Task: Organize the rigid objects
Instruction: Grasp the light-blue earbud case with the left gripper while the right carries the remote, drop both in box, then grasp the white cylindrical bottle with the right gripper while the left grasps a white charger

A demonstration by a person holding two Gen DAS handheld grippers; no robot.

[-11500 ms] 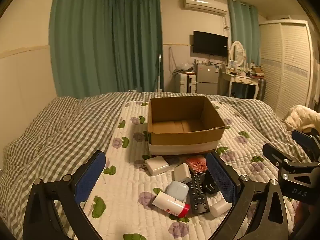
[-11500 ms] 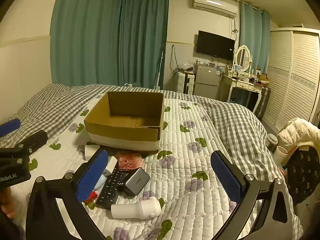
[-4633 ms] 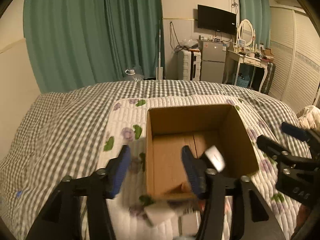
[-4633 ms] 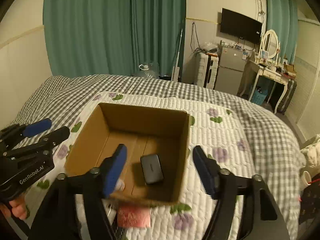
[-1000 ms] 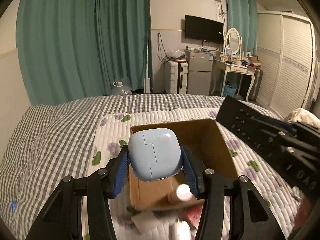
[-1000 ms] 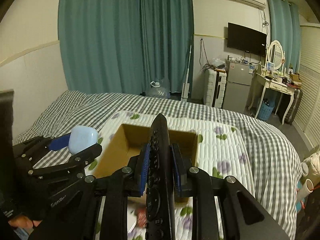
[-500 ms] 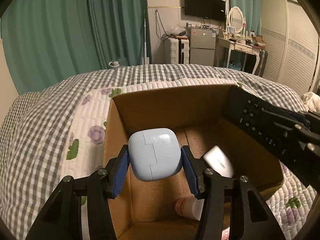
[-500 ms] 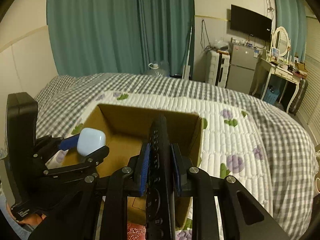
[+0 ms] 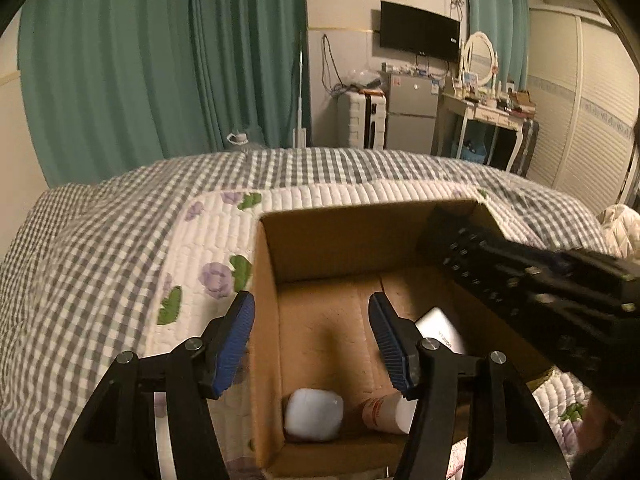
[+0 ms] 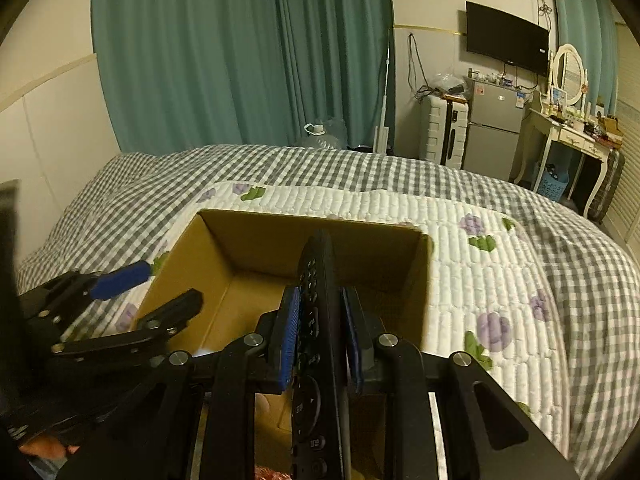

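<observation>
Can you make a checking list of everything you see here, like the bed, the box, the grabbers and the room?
Surface: bed quilt, white with flowers, on grey check cover.
Job's things: cardboard box holds earbud case, tube and charger.
Clutter: nothing seen.
Grippers: left gripper open, empty, over the box; right gripper shut on the remote.
Cables: wires hang by the TV.
Surroundings: green curtains, fridge, dressing table.

No lettering reads clearly: small dark print on the flat white rectangular device [image 9: 440,330] inside the brown cardboard box [image 9: 344,236] is too blurred, as are red markings on the white cylindrical bottle [image 9: 386,410] beside it.
</observation>
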